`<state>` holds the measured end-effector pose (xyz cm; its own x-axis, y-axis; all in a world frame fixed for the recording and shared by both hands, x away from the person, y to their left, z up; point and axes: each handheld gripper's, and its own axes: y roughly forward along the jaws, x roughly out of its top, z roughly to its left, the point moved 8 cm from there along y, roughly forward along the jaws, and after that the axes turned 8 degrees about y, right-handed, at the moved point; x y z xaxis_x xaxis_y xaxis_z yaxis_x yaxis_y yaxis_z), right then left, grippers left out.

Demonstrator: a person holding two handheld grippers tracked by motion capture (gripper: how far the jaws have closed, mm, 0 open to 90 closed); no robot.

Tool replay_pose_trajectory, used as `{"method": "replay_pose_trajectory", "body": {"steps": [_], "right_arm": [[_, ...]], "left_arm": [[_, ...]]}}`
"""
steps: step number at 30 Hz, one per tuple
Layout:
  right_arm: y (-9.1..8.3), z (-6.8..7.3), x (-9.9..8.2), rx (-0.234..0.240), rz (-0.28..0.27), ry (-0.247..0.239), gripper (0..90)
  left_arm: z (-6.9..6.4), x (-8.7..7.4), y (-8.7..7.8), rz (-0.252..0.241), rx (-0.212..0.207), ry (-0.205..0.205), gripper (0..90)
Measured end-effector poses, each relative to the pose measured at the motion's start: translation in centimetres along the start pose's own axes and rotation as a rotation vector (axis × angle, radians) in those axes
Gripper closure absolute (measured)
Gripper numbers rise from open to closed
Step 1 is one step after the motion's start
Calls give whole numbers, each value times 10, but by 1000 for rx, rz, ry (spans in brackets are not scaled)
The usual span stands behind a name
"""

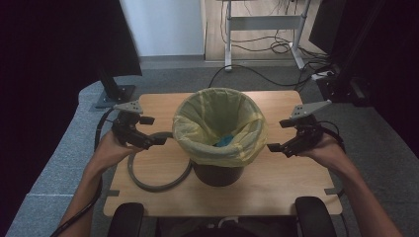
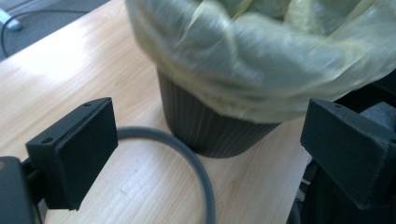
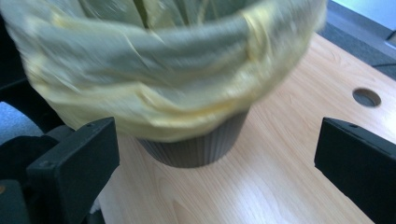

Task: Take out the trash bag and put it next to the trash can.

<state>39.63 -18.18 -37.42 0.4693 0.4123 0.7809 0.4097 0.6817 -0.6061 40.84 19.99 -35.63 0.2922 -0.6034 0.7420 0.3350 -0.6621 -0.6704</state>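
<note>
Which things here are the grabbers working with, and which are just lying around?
In the job:
- dark ribbed plastic bin
- yellow plastic bag liner folded over its rim
- left gripper, open
- right gripper, open

Lying about:
- grey ring on the wooden table
- blue scrap inside the bag

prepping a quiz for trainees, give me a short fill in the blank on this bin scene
1. The bin is lined with a ____ bag.
2. The grey ring lies on the table on the bin's ____ side in the high view.
3. The left gripper and right gripper both have their jaws ____.

Missing words: yellow; left; open
</note>
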Motion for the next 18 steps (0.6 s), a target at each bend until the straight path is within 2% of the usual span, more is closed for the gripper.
{"method": "replay_pose_trajectory", "body": {"steps": [8,14,16,18], "right_arm": [[6,22,25,51,8,-62,0],[17,42,41,99,26,-107,0],[21,47,46,95,19,-126,0],[24,54,50,140,17,-123,14]], "left_arm": [[-19,34,4,-4,-37,76,49],[-36,55,15,3,-96,129,69],[-41,60,20,1,-122,146,79],[-47,64,25,5,-144,163,94]]}}
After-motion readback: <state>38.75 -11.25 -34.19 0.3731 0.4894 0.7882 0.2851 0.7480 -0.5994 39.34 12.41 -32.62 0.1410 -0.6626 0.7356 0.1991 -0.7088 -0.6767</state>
